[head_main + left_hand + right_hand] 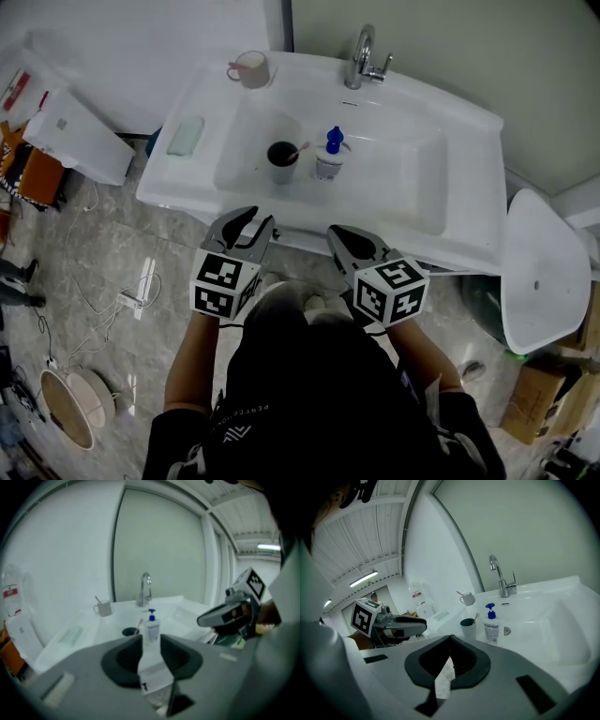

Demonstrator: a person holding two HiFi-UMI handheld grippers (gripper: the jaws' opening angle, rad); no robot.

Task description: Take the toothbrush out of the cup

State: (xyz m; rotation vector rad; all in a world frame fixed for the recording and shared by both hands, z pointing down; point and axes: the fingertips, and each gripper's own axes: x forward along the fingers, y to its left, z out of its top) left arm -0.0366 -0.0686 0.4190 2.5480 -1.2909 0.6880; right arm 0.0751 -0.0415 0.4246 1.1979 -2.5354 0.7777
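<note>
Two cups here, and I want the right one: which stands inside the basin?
The dark cup, next to the blue-topped pump bottle. The pale handled mug stands on the sink's back corner, left of the tap.

bathroom: white sink [441,202], faucet [361,58], soap bottle [330,155].

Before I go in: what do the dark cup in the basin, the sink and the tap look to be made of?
Dark cup: probably plastic, since its dark teal-grey wall is matte with no sharp glints. Ceramic can't be ruled out.
Sink: glossy white, likely glazed ceramic, with soft reflections on its rounded rim.
Tap: polished chrome-look metal, with bright mirror-like highlights.
</note>
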